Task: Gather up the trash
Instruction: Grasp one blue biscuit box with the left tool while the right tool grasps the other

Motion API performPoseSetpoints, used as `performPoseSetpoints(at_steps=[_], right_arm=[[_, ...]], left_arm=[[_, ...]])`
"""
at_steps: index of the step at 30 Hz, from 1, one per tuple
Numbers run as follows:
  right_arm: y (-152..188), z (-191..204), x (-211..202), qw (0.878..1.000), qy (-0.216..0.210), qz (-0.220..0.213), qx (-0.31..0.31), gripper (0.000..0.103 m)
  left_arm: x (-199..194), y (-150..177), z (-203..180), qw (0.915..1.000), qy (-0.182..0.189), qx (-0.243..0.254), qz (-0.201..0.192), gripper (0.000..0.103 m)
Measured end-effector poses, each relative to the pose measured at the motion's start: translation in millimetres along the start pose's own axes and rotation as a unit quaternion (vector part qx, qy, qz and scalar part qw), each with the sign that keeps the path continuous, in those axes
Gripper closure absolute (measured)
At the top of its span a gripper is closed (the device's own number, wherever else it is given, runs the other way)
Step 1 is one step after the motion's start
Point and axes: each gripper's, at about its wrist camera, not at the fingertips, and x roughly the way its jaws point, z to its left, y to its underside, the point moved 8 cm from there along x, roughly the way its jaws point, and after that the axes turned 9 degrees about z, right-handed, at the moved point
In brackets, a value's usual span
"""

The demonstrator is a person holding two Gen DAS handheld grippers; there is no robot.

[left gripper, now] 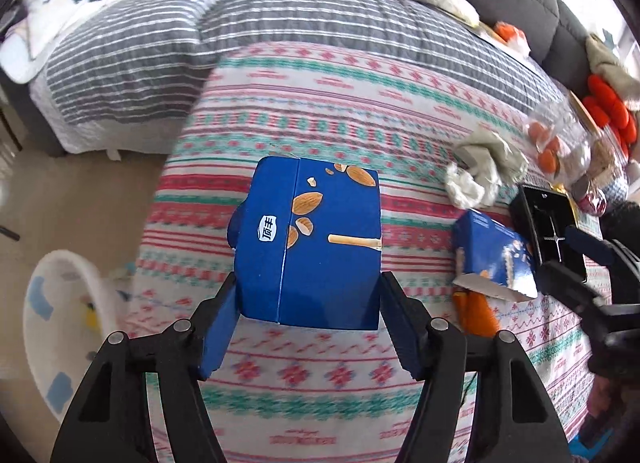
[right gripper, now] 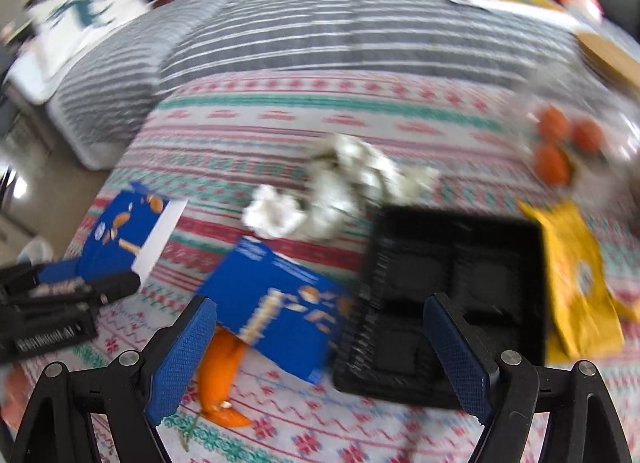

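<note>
Clamping a blue cardboard snack box printed with almonds (left gripper: 310,243) between its two blue-padded fingers, the left gripper (left gripper: 310,299) holds the box lifted clear of the patterned red, green and white blanket (left gripper: 320,103), so the step in hand looks like carrying one piece of trash away. A white round basket with coloured patches (left gripper: 60,327) sits on the floor off the blanket's left edge; if that is the bin, the next move calls for swinging left and letting go over its opening. The right gripper (right gripper: 320,351) hangs with its jaws wide and nothing between them, tilted down over a second, torn blue carton (right gripper: 280,311) that lies just beside a black plastic compartment tray (right gripper: 460,283); an orange peel (right gripper: 220,379) pokes out from under the carton. Farther out lie crumpled white tissues (right gripper: 332,191) and a yellow wrapper (right gripper: 576,283) toward the blanket's right edge. The right view is blurred, so finer detail is unclear.
</note>
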Motion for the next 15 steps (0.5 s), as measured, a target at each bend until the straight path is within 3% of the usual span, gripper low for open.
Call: performPoseSetpoints(at_steps=[4,8,15], right_arm=[[-3,26,25,0.998,-0.014,0.023,-0.051,0.014],[-6,36,51,0.992,0.035,0.048,-0.112,0.014],[-7,30,85,0.985,0.069,0.084,-0.136,0.016]], left_arm=[[-5,4,18,1.0000,-0.001,-0.009,0.000,0.033],[-6,9,29,1.0000,-0.005,-0.006,0.004,0.033],[-4,15,38,0.9999,-0.006,0.003,0.010,0.033]])
